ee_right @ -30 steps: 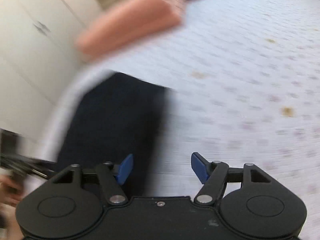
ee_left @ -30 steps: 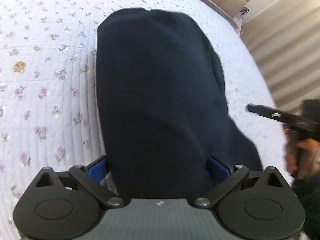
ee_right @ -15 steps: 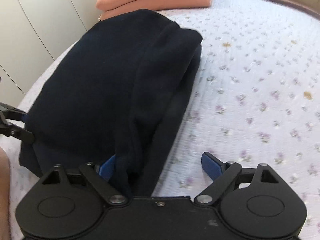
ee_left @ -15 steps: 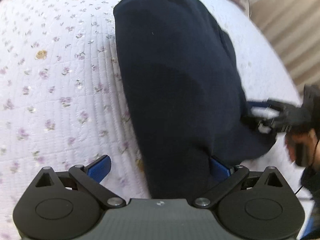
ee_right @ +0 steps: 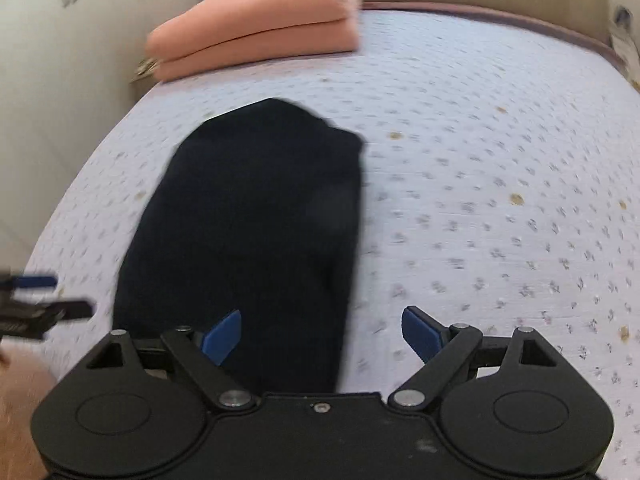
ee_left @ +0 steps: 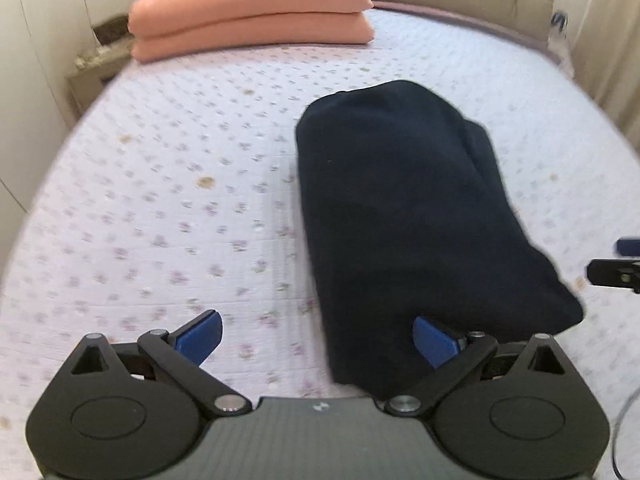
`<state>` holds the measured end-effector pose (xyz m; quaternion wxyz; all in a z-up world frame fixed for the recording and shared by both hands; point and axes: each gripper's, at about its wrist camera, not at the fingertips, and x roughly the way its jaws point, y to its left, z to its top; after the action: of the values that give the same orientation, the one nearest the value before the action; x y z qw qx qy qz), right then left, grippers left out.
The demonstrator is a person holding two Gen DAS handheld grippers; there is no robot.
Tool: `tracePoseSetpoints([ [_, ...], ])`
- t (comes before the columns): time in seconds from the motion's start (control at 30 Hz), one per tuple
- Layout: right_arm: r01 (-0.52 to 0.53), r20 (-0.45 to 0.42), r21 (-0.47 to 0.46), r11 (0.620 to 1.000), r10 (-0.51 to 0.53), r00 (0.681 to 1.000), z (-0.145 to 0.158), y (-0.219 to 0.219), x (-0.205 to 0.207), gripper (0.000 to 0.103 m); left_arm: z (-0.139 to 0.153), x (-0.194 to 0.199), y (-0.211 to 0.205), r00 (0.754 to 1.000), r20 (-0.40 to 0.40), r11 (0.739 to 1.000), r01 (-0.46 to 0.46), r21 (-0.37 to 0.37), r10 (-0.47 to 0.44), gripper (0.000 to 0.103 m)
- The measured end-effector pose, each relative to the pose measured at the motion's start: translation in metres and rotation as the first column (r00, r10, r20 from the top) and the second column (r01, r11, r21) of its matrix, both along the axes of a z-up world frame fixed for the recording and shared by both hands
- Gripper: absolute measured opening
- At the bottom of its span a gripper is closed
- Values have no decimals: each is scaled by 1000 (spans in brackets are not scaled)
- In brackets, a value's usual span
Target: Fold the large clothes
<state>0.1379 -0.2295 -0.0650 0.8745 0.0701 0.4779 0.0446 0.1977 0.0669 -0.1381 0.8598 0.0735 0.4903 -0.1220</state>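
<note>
We've got both the left gripper (ee_left: 316, 340) and the right gripper (ee_right: 322, 334) spread wide, holding nothing. The dark garment (ee_left: 404, 220) lies folded on the bed (ee_left: 160, 200); a careless regrab could drag its layers apart.

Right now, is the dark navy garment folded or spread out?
Folded: the dark navy garment lies as a compact, layered bundle on the floral quilted bedspread.

Both cameras look down and forward over the dark folded cloth (ee_left: 404, 216) (ee_right: 256, 220), from close above its near end. The left one sits left of it, the right one right; both see the pink blanket (ee_left: 252, 8) (ee_right: 260, 44) beyond
</note>
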Motion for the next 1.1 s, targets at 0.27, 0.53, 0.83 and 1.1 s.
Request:
tracePoseSetpoints([
  [0.27,-62,-25,-46,997,61,998,4,38,-23,102,2,-26,6,997,-31,997,-65,-27,65,103],
  [0.53,-59,-68,-54,997,55,996,-11,47,-27,102,-13,-35,-8,997,-53,999,-52,0,52,103],
  [0.83,-85,-101,-38,996,81,992,-21,53,-28,102,-15,-35,-10,998,-50,999,-49,5,49,103],
  [1.1,-87,-117,-36,996,82,990,-26,55,-27,102,-20,-34,-11,997,-62,999,-46,1,46,103],
])
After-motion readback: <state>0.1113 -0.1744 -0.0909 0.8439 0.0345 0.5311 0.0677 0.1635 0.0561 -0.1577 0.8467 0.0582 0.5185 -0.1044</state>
